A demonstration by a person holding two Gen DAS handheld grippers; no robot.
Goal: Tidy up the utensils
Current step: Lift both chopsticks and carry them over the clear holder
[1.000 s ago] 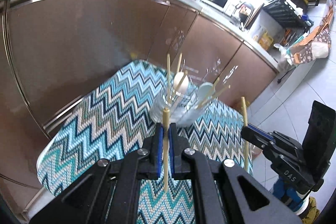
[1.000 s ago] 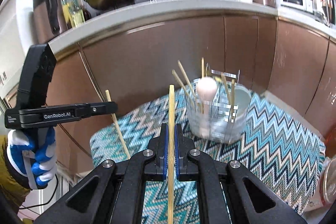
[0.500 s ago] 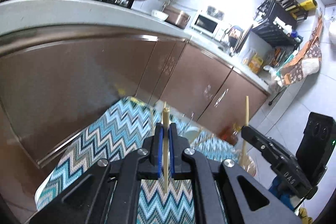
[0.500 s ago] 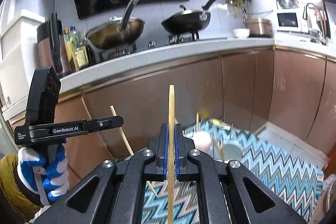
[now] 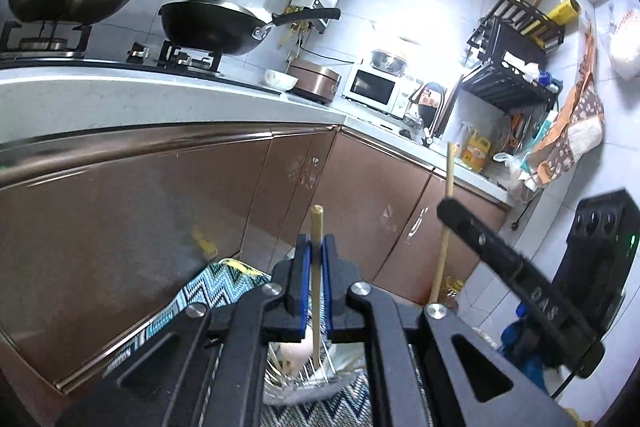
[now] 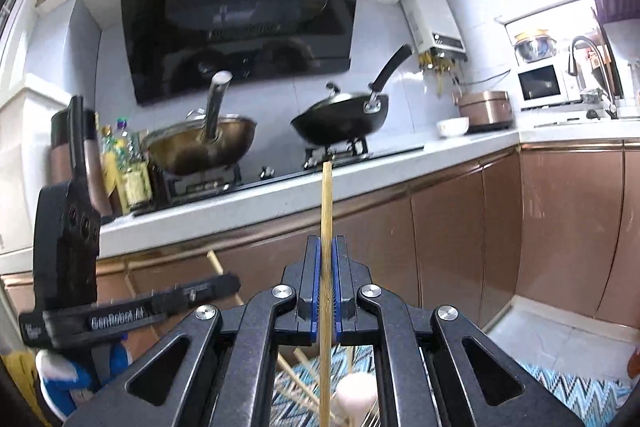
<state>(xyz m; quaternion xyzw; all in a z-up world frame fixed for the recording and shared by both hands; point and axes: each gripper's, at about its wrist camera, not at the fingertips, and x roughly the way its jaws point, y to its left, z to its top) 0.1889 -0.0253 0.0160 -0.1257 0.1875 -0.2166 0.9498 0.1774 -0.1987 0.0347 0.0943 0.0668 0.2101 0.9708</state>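
My left gripper (image 5: 316, 247) is shut on a wooden chopstick (image 5: 317, 223) held upright. Below it, partly hidden by the gripper body, the metal utensil holder (image 5: 304, 379) with a white spoon (image 5: 294, 351) stands on the zigzag-patterned cloth (image 5: 208, 287). My right gripper (image 6: 327, 249) is shut on a second wooden chopstick (image 6: 326, 203), also upright, above the holder's chopsticks (image 6: 298, 383) and white spoon (image 6: 354, 393). The right gripper (image 5: 452, 207) with its chopstick (image 5: 449, 171) shows in the left wrist view; the left gripper (image 6: 228, 283) shows in the right wrist view.
Brown cabinet fronts (image 5: 160, 195) and a white counter (image 6: 280, 195) stand behind. Two woks (image 6: 340, 119) sit on the stove, with a microwave (image 5: 376, 91) and a dish rack (image 5: 512, 75) farther right. Tiled floor (image 6: 560, 331) lies to the right.
Both grippers have risen and tilted up with their chopsticks. The holder and cloth have dropped to the bottom of both views, and the stove and wall now fill them.
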